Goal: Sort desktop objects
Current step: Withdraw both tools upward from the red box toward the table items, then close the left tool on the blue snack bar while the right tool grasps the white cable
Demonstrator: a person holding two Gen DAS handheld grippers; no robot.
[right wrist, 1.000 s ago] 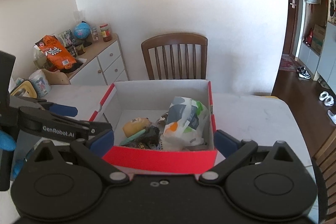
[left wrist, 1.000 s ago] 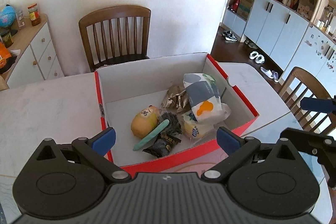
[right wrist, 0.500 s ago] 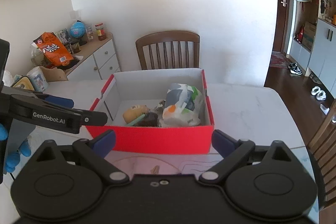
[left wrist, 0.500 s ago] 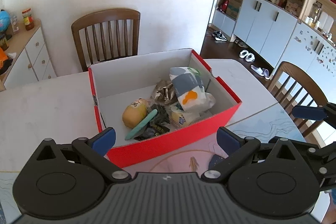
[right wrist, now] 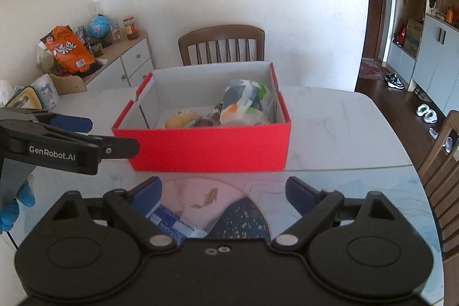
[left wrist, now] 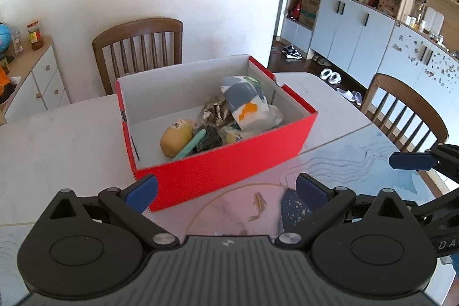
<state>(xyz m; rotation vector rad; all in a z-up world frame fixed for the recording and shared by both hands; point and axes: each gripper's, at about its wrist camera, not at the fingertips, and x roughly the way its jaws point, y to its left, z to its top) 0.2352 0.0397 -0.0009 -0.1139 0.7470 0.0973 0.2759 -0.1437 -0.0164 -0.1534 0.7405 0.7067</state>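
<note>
Left wrist: left gripper fingers spread, empty, near side of red box; sorted snacks inside.

Right wrist: right gripper jaws closing on nothing; blue packet just below box-side pad. Risk: nudging packet, grippers colliding.

Wooden chair tucked in behind the table, another chair off to the side. Sideboard has an orange snack bag and a little globe; shoes by the cabinets.

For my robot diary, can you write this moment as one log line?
red box: filled, on table | left hand-held gripper: open, empty | right hand-held gripper: closing, empty
</note>
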